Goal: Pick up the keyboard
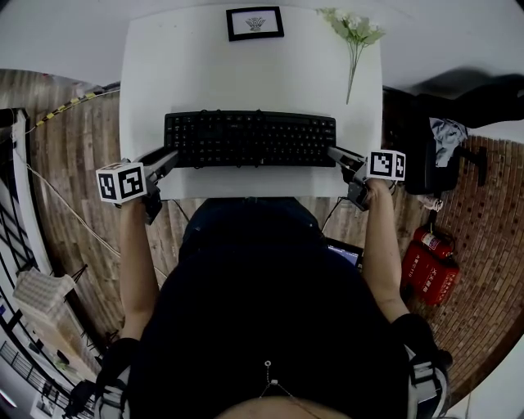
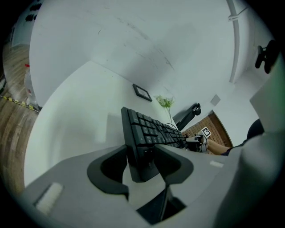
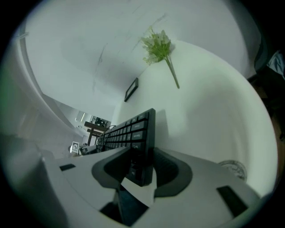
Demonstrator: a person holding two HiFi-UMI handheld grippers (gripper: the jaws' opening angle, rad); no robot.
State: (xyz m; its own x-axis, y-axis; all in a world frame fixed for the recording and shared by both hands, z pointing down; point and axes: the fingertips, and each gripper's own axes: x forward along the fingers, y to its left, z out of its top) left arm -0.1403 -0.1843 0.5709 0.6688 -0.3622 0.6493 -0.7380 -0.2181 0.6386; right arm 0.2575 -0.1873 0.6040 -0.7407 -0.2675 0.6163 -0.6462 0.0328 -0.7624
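Head view: the keyboard (image 1: 250, 138) lies square across the near half of the counter (image 1: 205, 74), with a frame (image 1: 255, 23) at 12 o'clock and a flower (image 1: 354, 33) at 1 o'clock. The left hand-held gripper (image 1: 164, 161) takes the keyboard's 9 o'clock end and the right hand-held gripper (image 1: 340, 155) its 3 o'clock end, judged a two-ended hold to keep the long board level. Left gripper view: the jaws are clamped on the keyboard's end, one on the key face and one beneath. Right gripper view: the same hold on the opposite end. Whether the keyboard has cleared the counter cannot be told.
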